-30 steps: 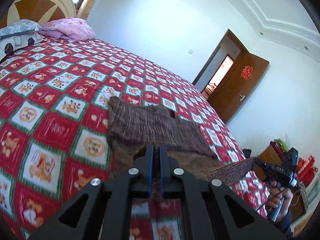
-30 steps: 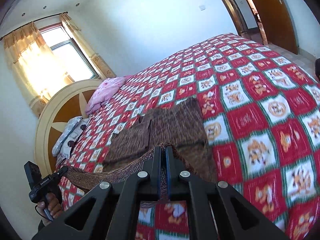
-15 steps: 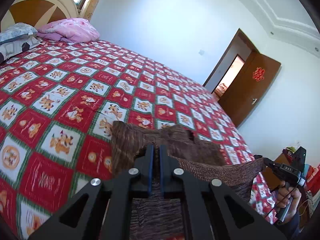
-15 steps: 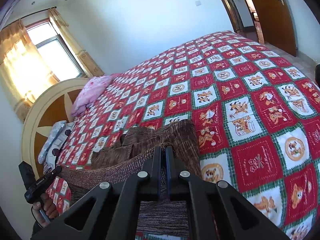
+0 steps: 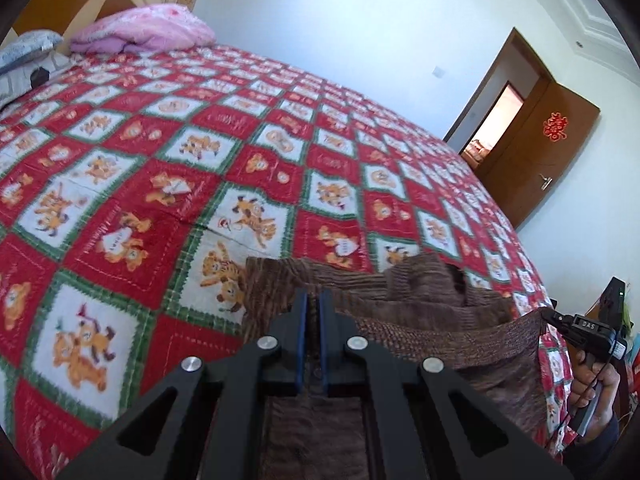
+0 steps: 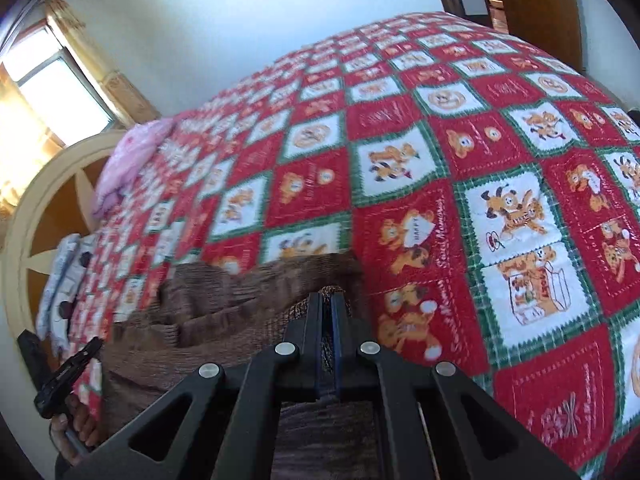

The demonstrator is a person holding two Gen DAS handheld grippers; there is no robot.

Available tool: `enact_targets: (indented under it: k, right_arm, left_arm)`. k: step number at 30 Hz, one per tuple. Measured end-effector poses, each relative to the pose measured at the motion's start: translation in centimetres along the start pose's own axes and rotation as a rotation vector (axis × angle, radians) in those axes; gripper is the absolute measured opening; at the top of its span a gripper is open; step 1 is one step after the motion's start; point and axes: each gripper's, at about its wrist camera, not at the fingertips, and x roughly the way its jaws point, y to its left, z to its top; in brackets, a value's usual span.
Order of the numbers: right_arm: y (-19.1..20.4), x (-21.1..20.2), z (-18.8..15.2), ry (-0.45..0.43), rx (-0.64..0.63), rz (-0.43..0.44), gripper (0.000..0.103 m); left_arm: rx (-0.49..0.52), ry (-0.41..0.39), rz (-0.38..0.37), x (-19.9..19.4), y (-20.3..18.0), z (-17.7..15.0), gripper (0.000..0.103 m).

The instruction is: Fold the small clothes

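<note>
A brown knitted garment [image 5: 420, 312] lies on the bed with its near hem lifted and carried over the rest. My left gripper [image 5: 313, 300] is shut on one corner of that hem. My right gripper [image 6: 327, 300] is shut on the other corner, and the garment [image 6: 224, 312] stretches between the two. In the left wrist view the right gripper [image 5: 560, 322] shows at the far right, held in a hand. In the right wrist view the left gripper [image 6: 90, 350] shows at the lower left. The cloth under each gripper is hidden by the fingers.
The bed is covered by a red, white and green quilt [image 5: 168, 184] with cartoon animals. A pink blanket [image 5: 144, 34] and pillows lie by the headboard [image 6: 48, 208]. A brown door [image 5: 536, 152] stands open at the right. A window [image 6: 44, 92] is behind the headboard.
Both grippers have carried the lifted hem forward over the garment, towards its far edge. Less of the flat garment shows ahead of the fingers now.
</note>
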Motion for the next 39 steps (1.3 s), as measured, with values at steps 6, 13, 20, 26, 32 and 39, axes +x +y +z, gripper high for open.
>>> enact_targets:
  k: [6,13,20,26,32,39]
  right_arm:
    - [-0.5,-0.2,-0.5,-0.07,-0.017,-0.036,0.041]
    - [5.6,-4.0,-5.1,-0.002,-0.29,0.002,0.045]
    - [12.0,1.7,-8.9,0.169,-0.555,-0.131,0.045]
    - [12.8,3.2,-2.8,0.032,-0.481,-0.155,0.045]
    - [10.2,2.1,-2.9,-0.001,-0.406,-0.135,0.045]
    - [5.9,-0.9,-5.0,-0.038,-0.386,-0.149,0.045]
  left_arm:
    - [-0.048,0.04,0.095,1.9,1.7,-0.5,0.009]
    - [0.08,-0.049,0.198,-3.5,0.6,-2.7,0.027]
    - [0.455,0.042,0.35,-1.1,-5.6,-7.2,0.061]
    - [0.485,-0.013,0.543,2.0,-6.3,-3.4,0.063]
    - [0.278,-0.028,0.552,1.1,-2.4,-0.1,0.066]
    - [0.246,-0.013,0.544,-0.5,-0.5,-3.7,0.068]
